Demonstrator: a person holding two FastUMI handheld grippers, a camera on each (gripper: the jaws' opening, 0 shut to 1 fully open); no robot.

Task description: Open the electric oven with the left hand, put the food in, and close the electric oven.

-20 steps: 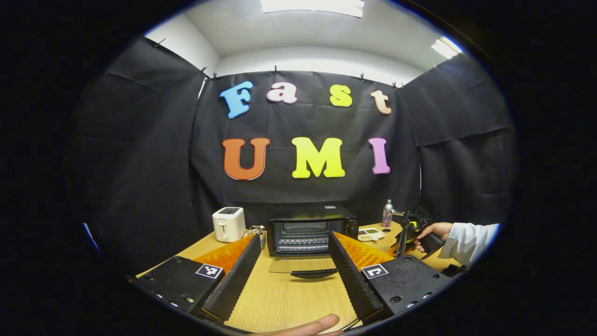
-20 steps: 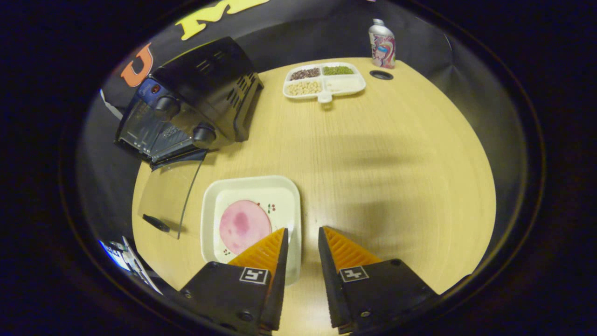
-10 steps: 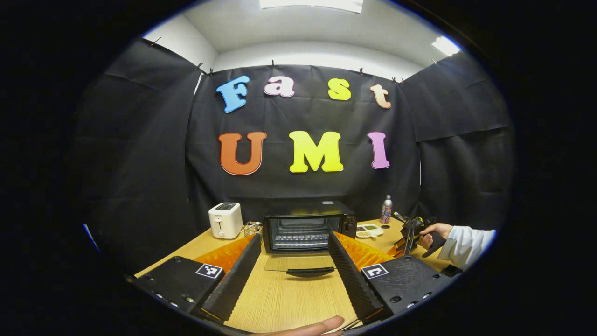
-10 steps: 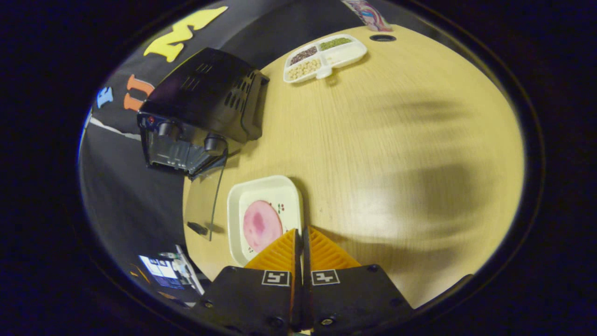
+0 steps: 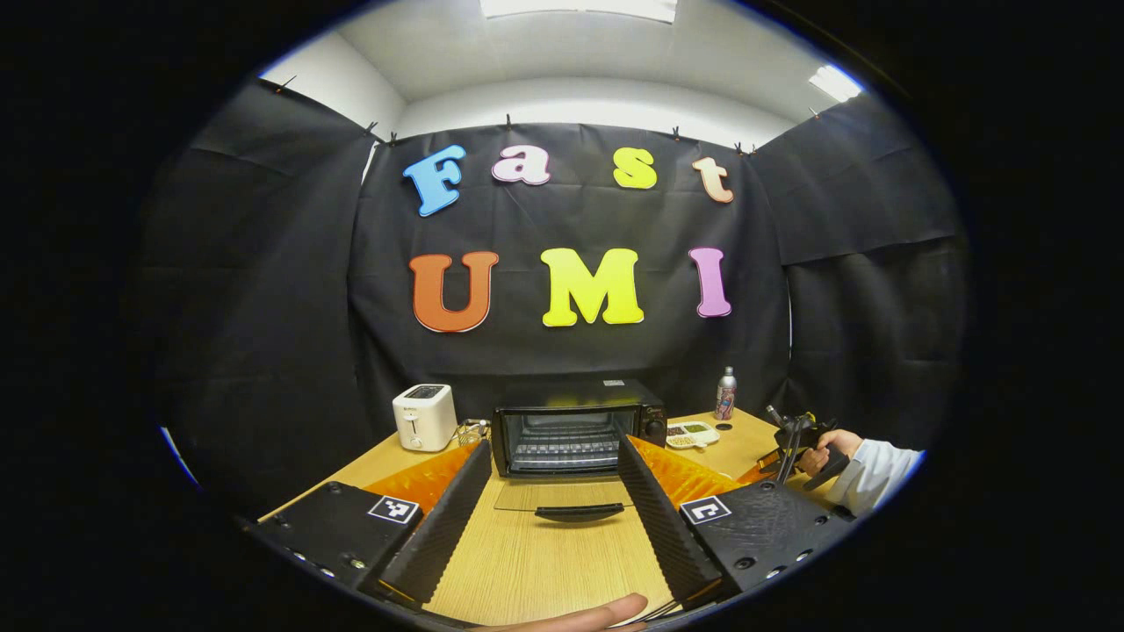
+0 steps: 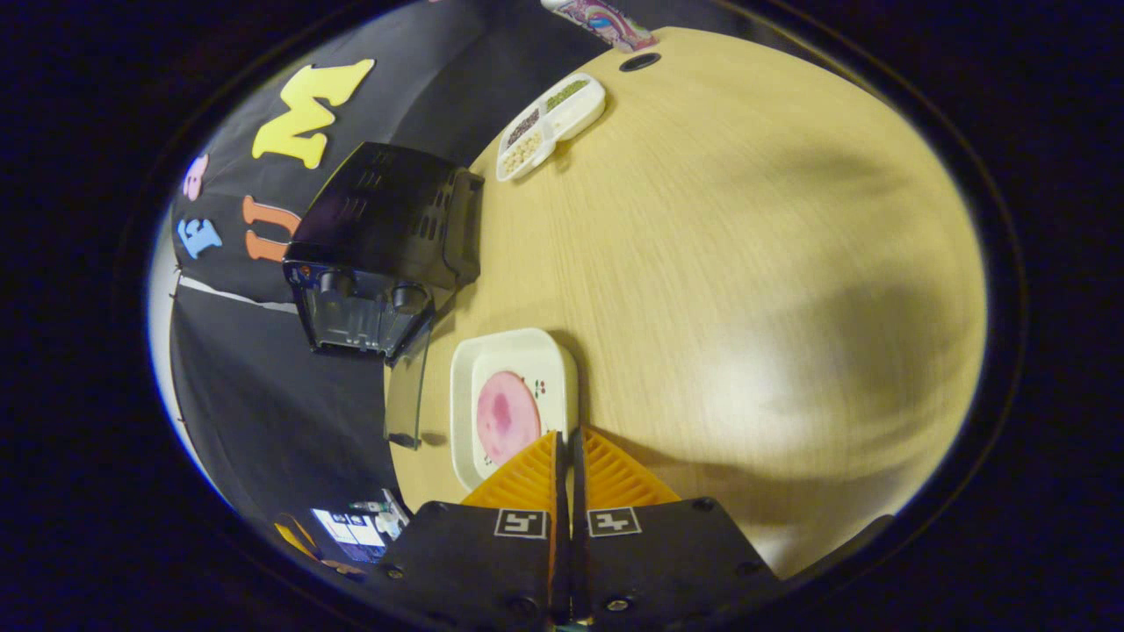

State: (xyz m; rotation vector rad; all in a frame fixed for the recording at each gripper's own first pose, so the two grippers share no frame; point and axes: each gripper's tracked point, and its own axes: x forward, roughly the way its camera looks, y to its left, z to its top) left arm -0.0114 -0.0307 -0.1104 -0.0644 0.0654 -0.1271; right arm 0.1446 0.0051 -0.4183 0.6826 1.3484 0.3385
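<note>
Oven (image 5: 575,430) stood on the surface (image 6: 702,263), door (image 5: 562,500) dropped open. Left gripper (image 5: 549,500) jaws released, facing it. Right gripper (image 6: 569,456) jaws clenched on the plate (image 6: 514,399) rim; ham slice (image 6: 507,416) on the plate, beside the door.

In my right gripper view, my right gripper's (image 6: 567,439) pressed-together fingers cover the near edge of the white plate (image 6: 514,351), so I cannot tell whether they pinch its rim or just lie over it. The bottle (image 6: 600,13) at the table's far end is cut off by the top edge. In my left gripper view, the divided tray's (image 5: 693,433) contents are too small to tell, and my right hand (image 5: 821,450) hides most of that gripper.
</note>
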